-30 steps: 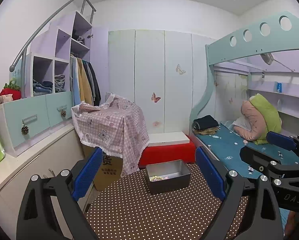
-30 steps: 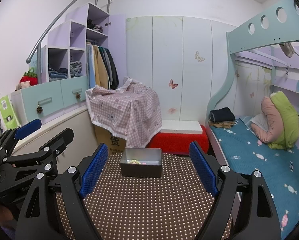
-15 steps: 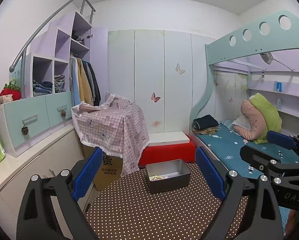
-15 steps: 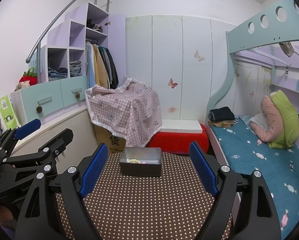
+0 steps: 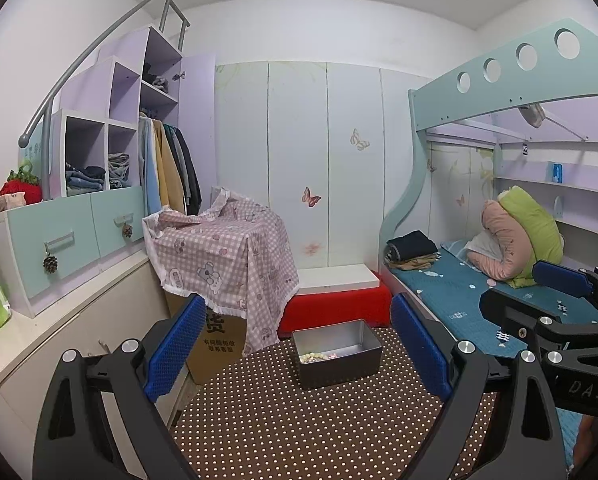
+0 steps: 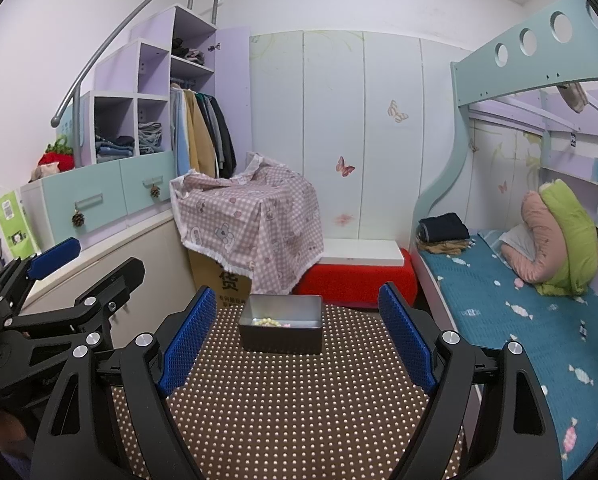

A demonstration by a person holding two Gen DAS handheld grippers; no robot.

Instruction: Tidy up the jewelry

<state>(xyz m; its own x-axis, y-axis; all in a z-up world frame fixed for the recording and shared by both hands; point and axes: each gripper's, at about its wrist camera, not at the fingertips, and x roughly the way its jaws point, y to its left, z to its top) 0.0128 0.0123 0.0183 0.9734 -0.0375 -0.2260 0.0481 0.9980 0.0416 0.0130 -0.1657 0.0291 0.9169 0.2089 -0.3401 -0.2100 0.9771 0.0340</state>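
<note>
Bedroom furniture surrounds a brown dotted tabletop (image 6: pixel 291 408) in the foreground, and both grippers hover over it with nothing between their blue pads. On the left gripper (image 5: pixel 295 346) the jaws stand wide apart, and the same holds for the right gripper (image 6: pixel 297 334), whose pads frame a grey metal tin (image 6: pixel 281 328) near the far edge of the tabletop. Inside that tin, against its near wall, lies the jewelry (image 6: pixel 267 322): a short string of pale yellowish beads with a small pink piece just beside it, too small to make out further. From the left wrist view the tin (image 5: pixel 337 354) sits slightly right of centre, turned at an angle, and the right gripper's black frame shows at the right edge. Beyond the tabletop stands a cardboard box (image 5: pixel 219 344) draped with a pink checked cloth (image 5: pixel 223 256), and beside it a red bench (image 6: pixel 359 280) with a white top. White wardrobe doors (image 6: pixel 363 132) with butterfly stickers fill the back wall. To the right runs a bunk bed (image 6: pixel 519 304) with a teal sheet, folded clothes and pink and green pillows; to the left, lilac shelves (image 5: pixel 115 120) and hanging coats.
</note>
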